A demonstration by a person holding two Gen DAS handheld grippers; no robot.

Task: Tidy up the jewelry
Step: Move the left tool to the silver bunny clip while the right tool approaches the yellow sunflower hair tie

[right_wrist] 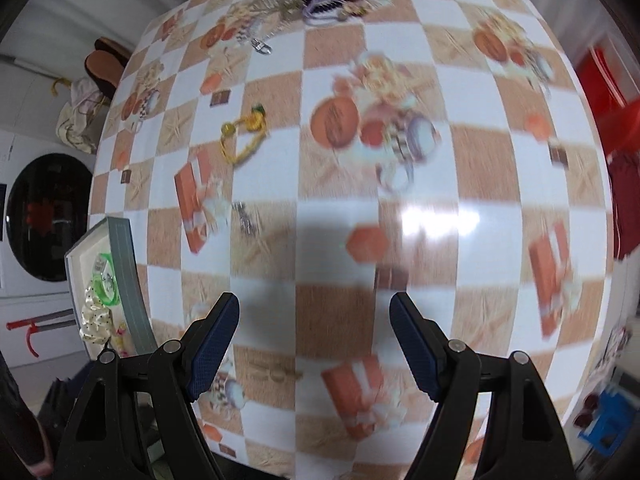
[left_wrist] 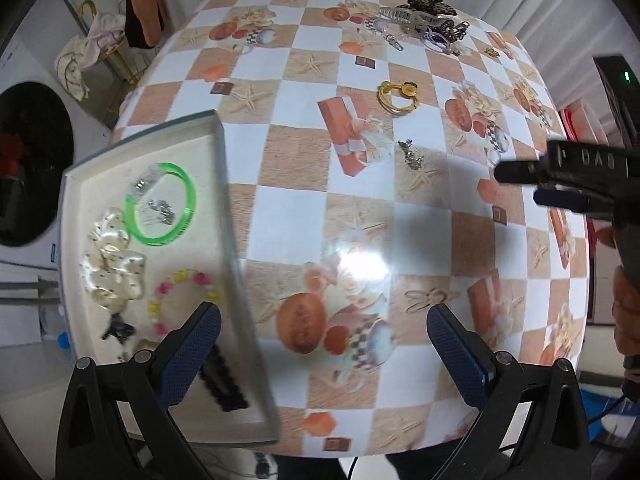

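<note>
- Two grippers stand wide open and empty: the left gripper (left_wrist: 324, 344) straddles the tray's right rim, the right gripper (right_wrist: 314, 340) hangs over bare cloth.
- The tray (left_wrist: 224, 184), at nine o'clock on the table (left_wrist: 360, 216), overhangs the near edge; a nudge from the left fingers could tip it (green bangle (left_wrist: 160, 204) and all).
- The hair-clip pile (left_wrist: 424, 20) at twelve o'clock looks tangled; one pinch may drag several.
- The gold bracelet (left_wrist: 398, 96) could skate away on glossy cloth.
- The small silver piece (left_wrist: 412, 154) is thin; the jaws may miss it.
</note>
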